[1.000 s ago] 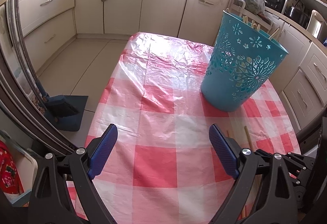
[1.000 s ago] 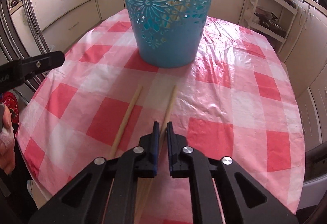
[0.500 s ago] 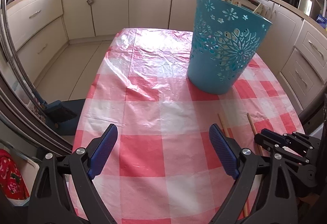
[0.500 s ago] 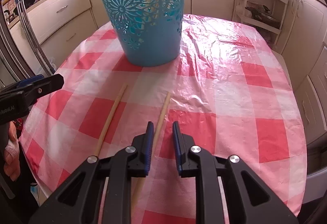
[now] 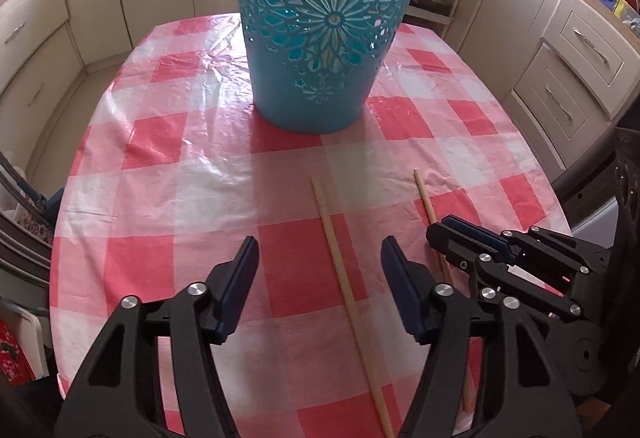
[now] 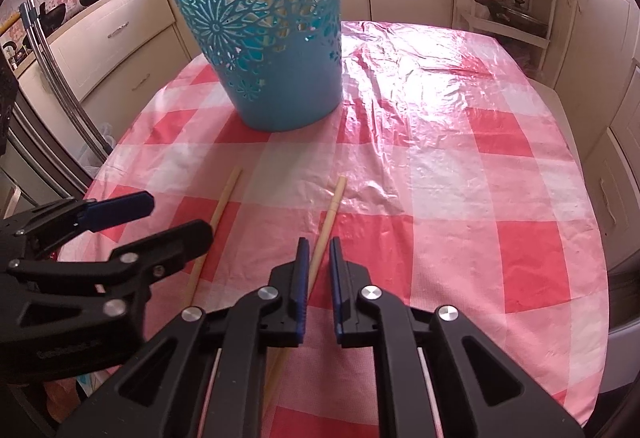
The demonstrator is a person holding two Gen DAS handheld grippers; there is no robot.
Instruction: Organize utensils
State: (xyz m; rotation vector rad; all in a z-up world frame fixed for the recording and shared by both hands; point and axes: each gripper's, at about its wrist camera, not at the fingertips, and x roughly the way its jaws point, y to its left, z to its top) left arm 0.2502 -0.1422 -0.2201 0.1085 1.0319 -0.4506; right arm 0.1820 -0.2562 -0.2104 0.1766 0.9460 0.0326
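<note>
While one chopstick (image 5: 344,278) lies flat on the checked cloth (image 5: 160,142) between the left gripper (image 5: 320,262), those jaws have just been closing without touching it. Now it sits lined up, ready to be picked up for the blue basket (image 5: 320,38). The right gripper (image 6: 319,258) is nearly shut around the other chopstick (image 6: 326,222).

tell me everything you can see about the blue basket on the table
The basket is a round, turquoise, plastic-looking bin, wider at the rim than at the base. Its upper wall is pierced with flower and star cut-outs; the lower band is solid. It stands upright on the red-and-white checked tablecloth, toward the far side, beyond two loose chopsticks and touching neither. Pale sticks show through the holes and above the rim. Neither gripper touches it.
</note>
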